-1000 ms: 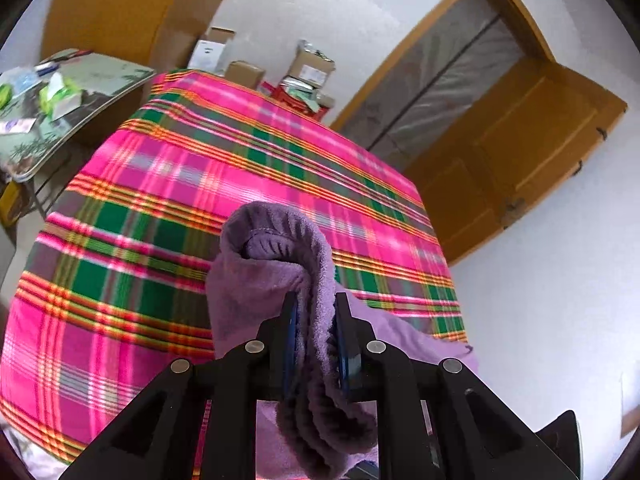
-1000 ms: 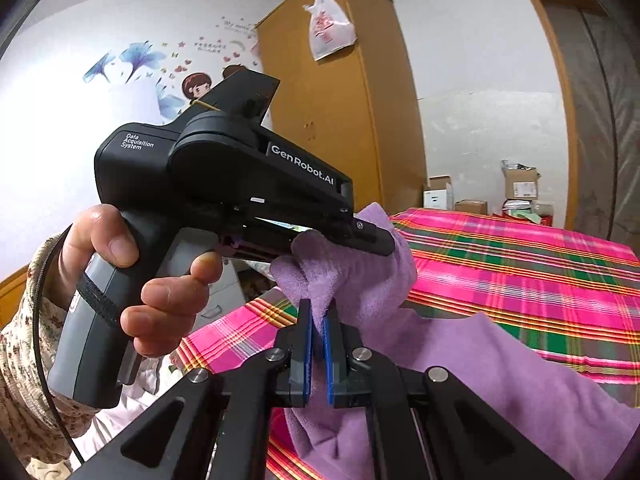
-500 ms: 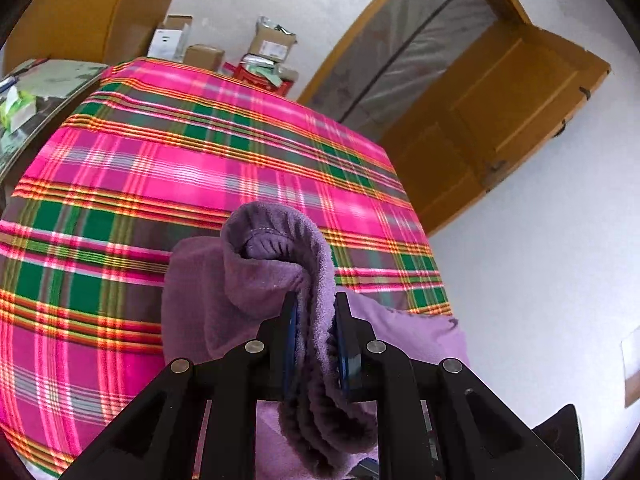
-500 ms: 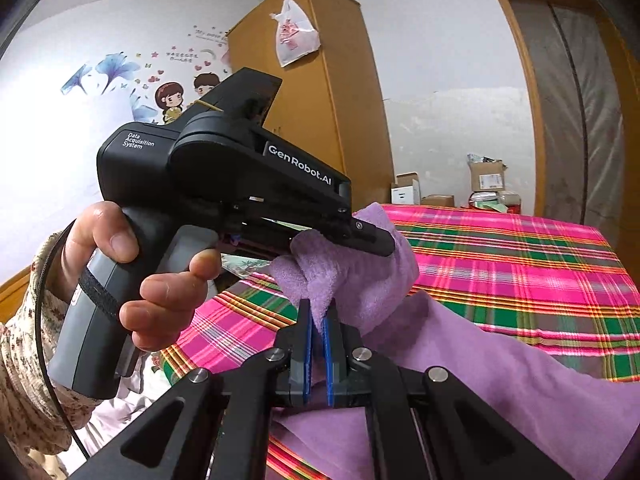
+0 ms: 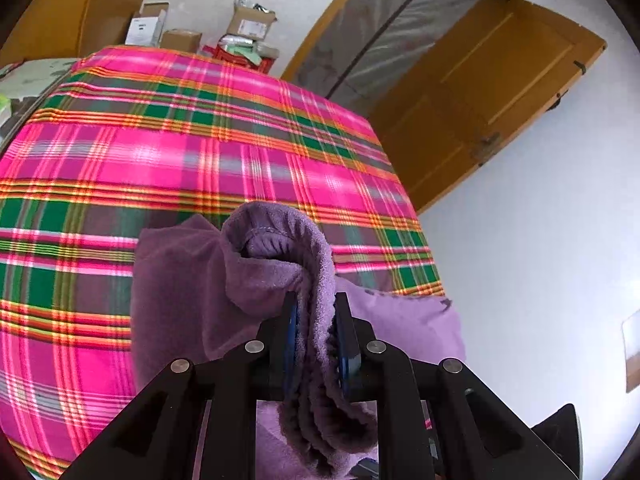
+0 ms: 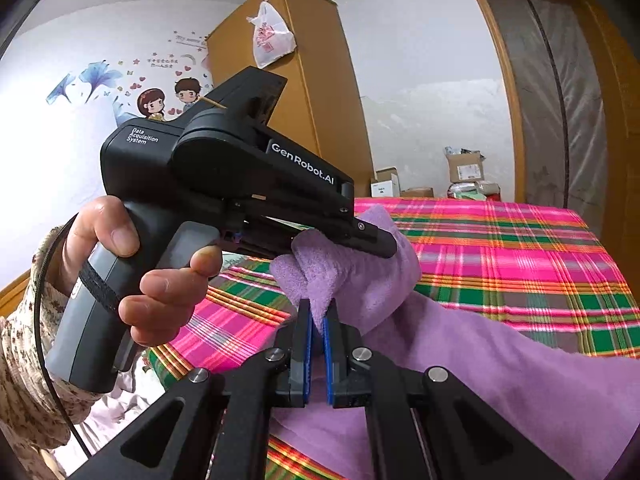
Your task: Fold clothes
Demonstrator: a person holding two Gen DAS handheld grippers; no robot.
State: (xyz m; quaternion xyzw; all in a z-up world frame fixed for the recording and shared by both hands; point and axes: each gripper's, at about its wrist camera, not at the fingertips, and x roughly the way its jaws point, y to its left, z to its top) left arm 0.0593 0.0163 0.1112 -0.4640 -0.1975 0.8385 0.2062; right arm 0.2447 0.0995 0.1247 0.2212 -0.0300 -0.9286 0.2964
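**A:** What have I got closest to the lenses?

**B:** On my left gripper, the blue pads are pressed onto a thick bunched fold of the purple fleece garment. The cloth humps up over the fingertips and a ribbed edge hangs down between the black fingers. On my right gripper the jaws are nearly together, pinching a thinner peak of the same garment.

**A:** So both are holding cloth?

**B:** Yes, both clamped on it, close to each other. From the right wrist I see the left gripper from the side, its tip buried in the purple fold just above my right fingertips. The person's left hand wraps its grey handle, with a patterned sleeve at the wrist.

**A:** And the rest of the garment?

**B:** It trails away from the grips and lies on the pink, green and orange plaid bedspread. In the left view it spreads left and right of the fingers; in the right view a long stretch runs off toward the lower right.

**A:** Further back?

**B:** Beyond the bed's far edge sit cardboard boxes against the white wall. A wooden wardrobe stands at the left with a white plastic bag hanging on it, and cartoon wall stickers beside it. On the other side there's a wooden door, standing open next to a doorway.
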